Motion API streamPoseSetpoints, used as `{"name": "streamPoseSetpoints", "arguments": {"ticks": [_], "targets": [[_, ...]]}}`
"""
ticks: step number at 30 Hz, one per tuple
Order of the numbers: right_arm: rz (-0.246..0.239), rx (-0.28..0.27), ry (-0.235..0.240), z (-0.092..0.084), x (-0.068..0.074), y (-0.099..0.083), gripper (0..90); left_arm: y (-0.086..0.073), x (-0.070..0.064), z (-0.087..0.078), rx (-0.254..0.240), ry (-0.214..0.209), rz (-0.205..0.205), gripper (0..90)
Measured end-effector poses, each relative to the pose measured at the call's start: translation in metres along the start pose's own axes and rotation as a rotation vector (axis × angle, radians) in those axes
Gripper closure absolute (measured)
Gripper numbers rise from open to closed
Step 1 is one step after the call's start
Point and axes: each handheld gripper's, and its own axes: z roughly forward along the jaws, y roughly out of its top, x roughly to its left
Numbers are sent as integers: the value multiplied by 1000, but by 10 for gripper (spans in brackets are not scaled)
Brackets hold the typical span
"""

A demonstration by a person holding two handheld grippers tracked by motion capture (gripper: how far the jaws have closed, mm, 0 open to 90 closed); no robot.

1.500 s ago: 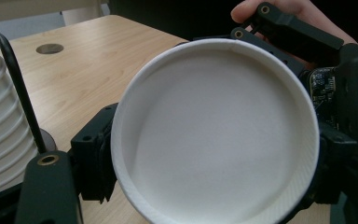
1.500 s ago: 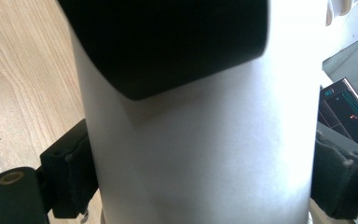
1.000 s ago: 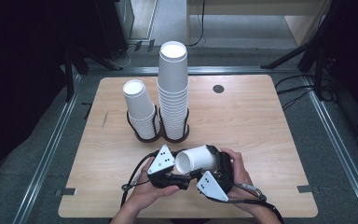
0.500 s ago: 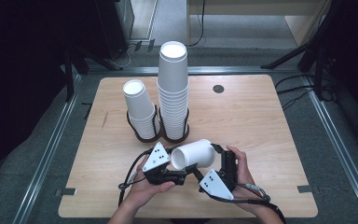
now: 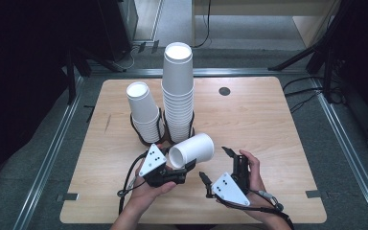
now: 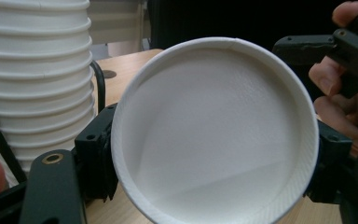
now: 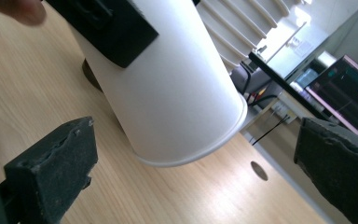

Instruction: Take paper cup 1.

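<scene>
**Trainee:** Where does the cup lie, and which way does it run?

**Operator:** The single paper cup [image 5: 191, 151] is off the table [image 5: 278, 143], lying on its side at the near middle of it, just in front of the two stacks. I read its long axis as slanting: the base end sits low and toward my left hand, the open mouth up and toward the right. In the left gripper view the mouth fills the frame head-on, so the axis runs almost straight along that tool.

**Trainee:** Who holds it?

**Operator:** My left gripper [image 5: 179, 170]. Its jaws are pinched on the cup's wall near the base end, one pad on each flank.

**Trainee:** And the other tool?

**Operator:** My right gripper [image 5: 215, 165] has just been opening; its jaws now stand spread wide with nothing between them. It sits just beside the cup, to the right and nearer me, not touching. In the right gripper view the cup's mouth rim hangs ahead of and above the gap.

**Trainee:** So the move turns on what?

**Operator:** On the tall stack [image 5: 178, 91] and short stack [image 5: 145, 112] lying beyond the cup. The left hand is nearer; I judge that it must swing the axis upright.
</scene>
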Motion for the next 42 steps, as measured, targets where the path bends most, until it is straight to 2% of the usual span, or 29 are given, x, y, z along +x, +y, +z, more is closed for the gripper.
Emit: {"name": "streamPoseSetpoints", "arguments": {"ticks": [2, 5, 7, 9, 12, 17, 20, 22, 23, 25, 26, 28, 31, 33, 35, 40, 42], "targets": [[64, 4, 6, -1, -3, 0, 3, 0, -2, 0, -9, 0, 12, 228], [137, 5, 10, -3, -8, 1, 21, 0, -2, 0, -30, 7, -3, 227], [221, -2, 16, -6, -13, 1, 43, 0, -1, -1, -43, 6, -13, 227], [311, -43, 21, -11, -19, 2, 50, -1, -1, -1, -49, 20, -8, 227], [425, -65, 13, -17, -26, 4, 60, -1, -1, -2, -74, 20, -17, 226], [580, -73, 18, -21, -29, 6, 85, -3, -5, 0, -85, 26, -10, 226], [706, -77, 16, -23, -30, 8, 125, -5, -6, 2, -105, 37, -20, 225], [808, -81, 5, -24, -31, 8, 138, -6, -6, 1, -122, 41, -28, 225], [857, -79, 12, -24, -31, 8, 139, -6, -7, 1, -127, 43, -32, 225], [916, -72, 24, -23, -31, 8, 139, -8, -8, 1, -151, 49, -39, 226], [973, -63, 33, -23, -31, 9, 140, -8, -8, 2, -155, 50, -40, 226], [1035, -51, 34, -22, -31, 9, 140, -9, -9, 2, -159, 47, -43, 226], [1174, -20, 38, -22, -34, 5, 141, -10, -11, 4, -164, 45, -37, 226], [1292, 16, 27, -22, -36, 0, 92, -10, -13, 5, -167, 43, -29, 226], [1355, 38, 20, -22, -38, -5, 30, -11, -14, 6, -169, 38, -26, 226], [1557, 32, 101, -23, -42, -12, 0, -12, -18, 10, -194, 45, -33, 225], [1663, 30, 149, -23, -42, -14, 0, -13, -20, 10, -204, 51, -38, 225]]}}
